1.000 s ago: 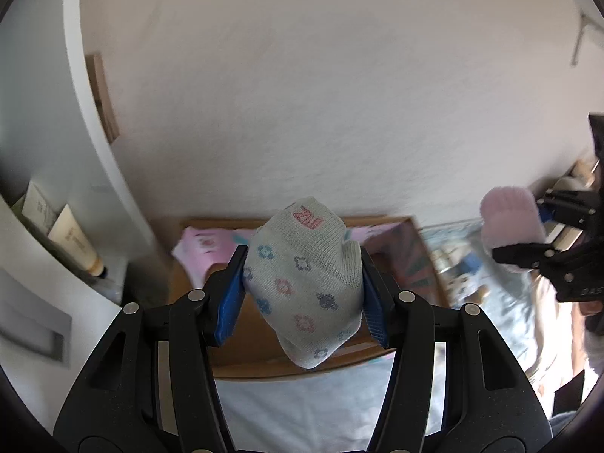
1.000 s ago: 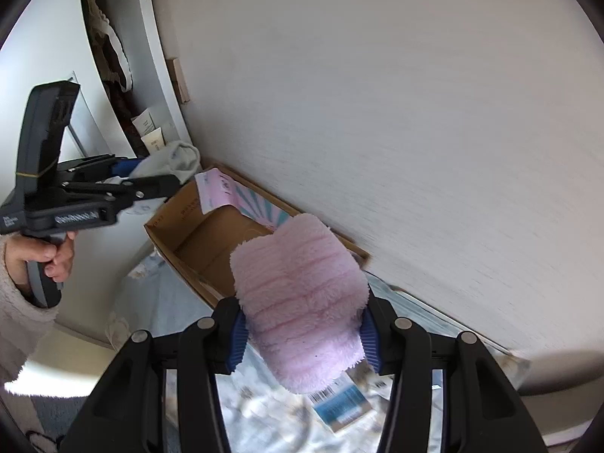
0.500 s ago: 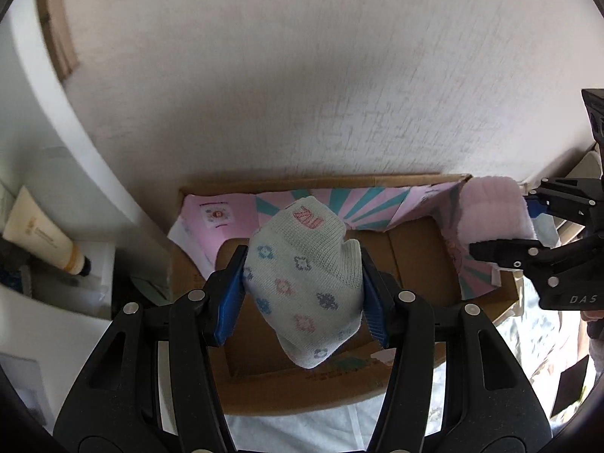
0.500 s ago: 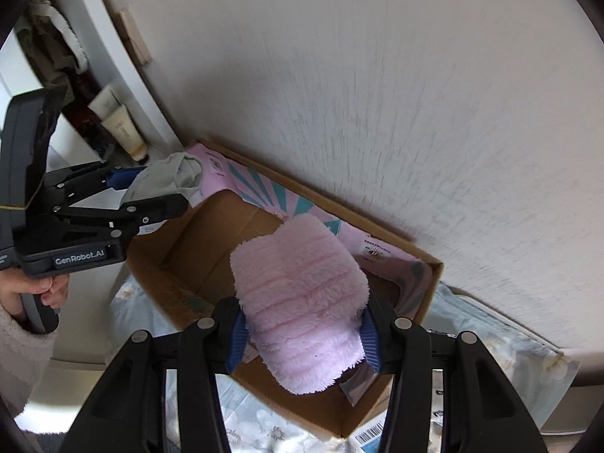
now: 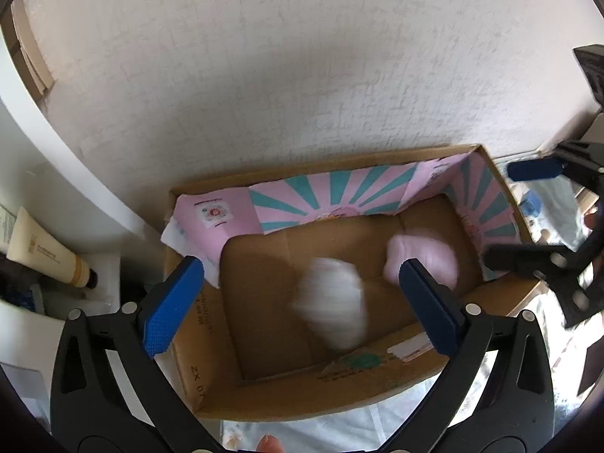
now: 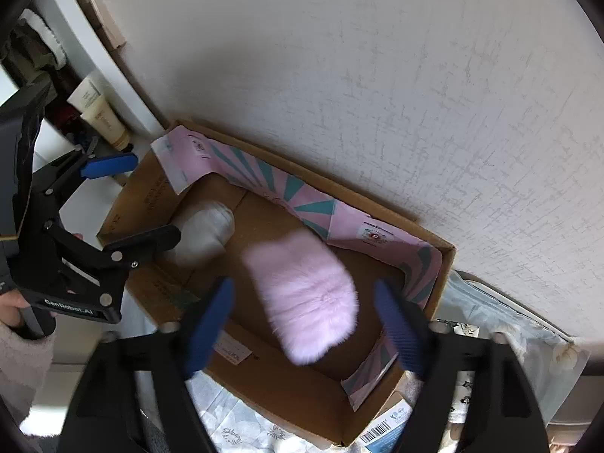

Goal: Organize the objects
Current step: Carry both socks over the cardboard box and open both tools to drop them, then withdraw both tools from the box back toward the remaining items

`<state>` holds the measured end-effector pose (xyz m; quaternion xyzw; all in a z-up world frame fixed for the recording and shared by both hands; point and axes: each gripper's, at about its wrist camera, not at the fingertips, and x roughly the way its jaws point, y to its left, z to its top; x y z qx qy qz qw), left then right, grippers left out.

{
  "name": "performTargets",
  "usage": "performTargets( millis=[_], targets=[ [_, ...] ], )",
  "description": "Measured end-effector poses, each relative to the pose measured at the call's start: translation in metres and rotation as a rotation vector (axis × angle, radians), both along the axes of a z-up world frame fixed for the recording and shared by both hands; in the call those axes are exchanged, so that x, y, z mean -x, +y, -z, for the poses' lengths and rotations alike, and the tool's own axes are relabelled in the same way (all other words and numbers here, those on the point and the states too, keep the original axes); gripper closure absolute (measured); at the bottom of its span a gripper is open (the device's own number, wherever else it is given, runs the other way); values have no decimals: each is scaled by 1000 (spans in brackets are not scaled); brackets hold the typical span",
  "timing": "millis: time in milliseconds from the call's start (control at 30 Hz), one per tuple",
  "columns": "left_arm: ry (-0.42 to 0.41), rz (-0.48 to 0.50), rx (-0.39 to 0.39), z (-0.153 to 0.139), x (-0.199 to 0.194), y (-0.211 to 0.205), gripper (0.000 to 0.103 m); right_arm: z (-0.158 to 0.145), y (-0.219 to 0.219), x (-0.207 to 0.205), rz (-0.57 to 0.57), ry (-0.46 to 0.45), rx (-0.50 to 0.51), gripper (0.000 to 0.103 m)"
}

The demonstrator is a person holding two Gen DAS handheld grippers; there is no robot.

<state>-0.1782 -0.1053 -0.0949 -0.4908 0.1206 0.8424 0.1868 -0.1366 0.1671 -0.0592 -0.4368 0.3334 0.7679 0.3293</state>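
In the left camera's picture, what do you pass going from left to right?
Cream squeeze tube → left tool's blue left pad → blurred white sock → fluffy pink sock → the other black tool.

A home is showing here — likely a bedroom corner. A cardboard box [image 5: 211, 381] with pink patterned lining is sitting against a textured white wall [image 5: 302, 75], floral bedding [image 6: 256, 430] is lying beneath it, and cosmetic tubes [image 5: 45, 253] are resting on a white shelf [image 5: 102, 268] beside it.
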Motion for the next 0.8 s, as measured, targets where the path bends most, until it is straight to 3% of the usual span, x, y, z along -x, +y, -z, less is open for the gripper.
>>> performTargets(
  millis=[33,433,800],
  targets=[
    [-2,0,5,1,0,0,0,1,0,0,-2,-4,3,0],
    [-23,2,21,9,-7,8,0,-1,-4,-6,-19,-30,-24,0],
    [-1,-26,-33,-2,-10,4,3,-3,-8,-6,-56,-53,-11,0]
  ],
)
